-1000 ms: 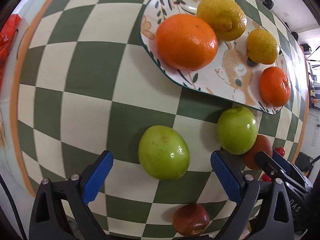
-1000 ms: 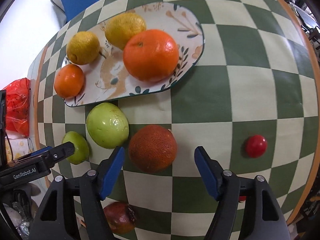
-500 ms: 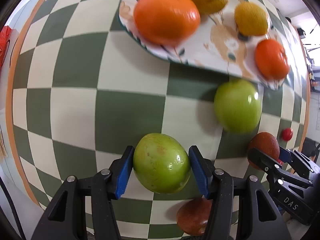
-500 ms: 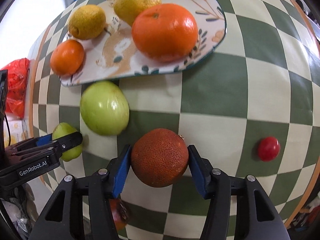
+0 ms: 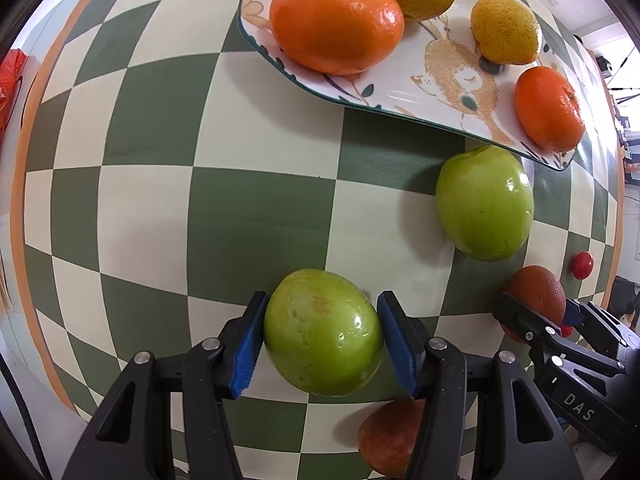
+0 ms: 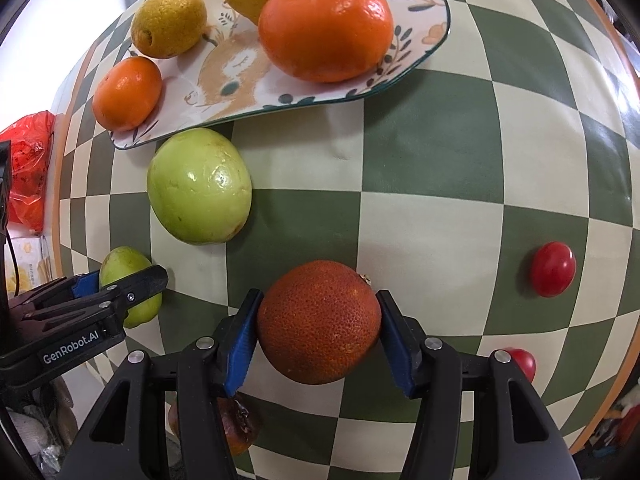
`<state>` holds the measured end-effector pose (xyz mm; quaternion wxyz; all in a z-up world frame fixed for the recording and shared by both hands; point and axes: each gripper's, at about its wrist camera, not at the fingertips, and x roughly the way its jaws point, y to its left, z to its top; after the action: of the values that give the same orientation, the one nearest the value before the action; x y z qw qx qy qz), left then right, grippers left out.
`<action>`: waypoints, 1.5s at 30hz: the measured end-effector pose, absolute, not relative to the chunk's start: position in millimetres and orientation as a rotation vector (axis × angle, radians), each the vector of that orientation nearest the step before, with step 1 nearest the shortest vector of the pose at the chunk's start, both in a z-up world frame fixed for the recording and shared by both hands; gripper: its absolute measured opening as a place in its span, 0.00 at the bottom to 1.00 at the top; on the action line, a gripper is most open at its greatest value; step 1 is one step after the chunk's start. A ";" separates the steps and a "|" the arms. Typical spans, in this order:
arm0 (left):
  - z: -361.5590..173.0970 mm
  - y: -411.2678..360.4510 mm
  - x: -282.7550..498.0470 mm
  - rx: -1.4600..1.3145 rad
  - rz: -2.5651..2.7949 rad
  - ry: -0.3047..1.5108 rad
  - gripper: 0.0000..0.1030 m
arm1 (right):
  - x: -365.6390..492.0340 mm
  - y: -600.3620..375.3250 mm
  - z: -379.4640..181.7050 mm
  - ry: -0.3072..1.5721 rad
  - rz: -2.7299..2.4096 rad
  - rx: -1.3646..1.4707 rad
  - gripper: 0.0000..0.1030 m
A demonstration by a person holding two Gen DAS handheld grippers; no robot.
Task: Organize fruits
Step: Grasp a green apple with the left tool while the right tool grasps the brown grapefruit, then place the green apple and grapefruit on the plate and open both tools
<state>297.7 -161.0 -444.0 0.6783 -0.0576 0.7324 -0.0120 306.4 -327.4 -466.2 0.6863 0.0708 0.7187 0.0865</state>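
Observation:
My left gripper is shut on a green apple and holds it just above the checkered tablecloth. My right gripper is shut on a dark blood orange. A patterned plate lies beyond, bearing a big orange, two lemons and a small mandarin. A second, larger green apple lies on the cloth by the plate's near edge; it also shows in the right wrist view.
Two small red tomatoes lie on the cloth to my right. A brownish-red fruit lies under my left gripper near the table's front edge. A red plastic bag sits off the table's left side.
Both grippers closed on their fruit: the left on the green apple, the right on the blood orange. Both have since moved closer to the plate with the fruit held.

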 end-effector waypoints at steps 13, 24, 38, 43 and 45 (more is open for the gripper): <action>-343.1 -150.8 332.8 -0.247 -0.123 1.500 0.51 | 316.4 -345.6 -407.4 1.457 0.215 0.224 0.56; -288.3 -128.3 445.9 -0.230 -0.098 1.370 0.52 | 405.3 -369.8 -333.8 1.287 0.211 0.286 0.56; -389.0 -108.5 517.2 -0.149 -0.011 1.597 0.52 | 492.2 -377.8 -399.2 1.428 0.115 0.282 0.56; -401.3 -104.9 518.1 -0.145 0.001 1.631 0.52 | 495.9 -378.3 -418.1 1.464 0.109 0.295 0.57; -404.7 -103.3 517.6 -0.148 0.007 1.641 0.52 | 496.4 -377.0 -421.9 1.480 0.109 0.291 0.57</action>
<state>517.6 -103.3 -404.7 0.6794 -0.0659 0.7308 0.0032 496.4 -377.0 -421.9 0.7275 0.1322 0.6715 0.0495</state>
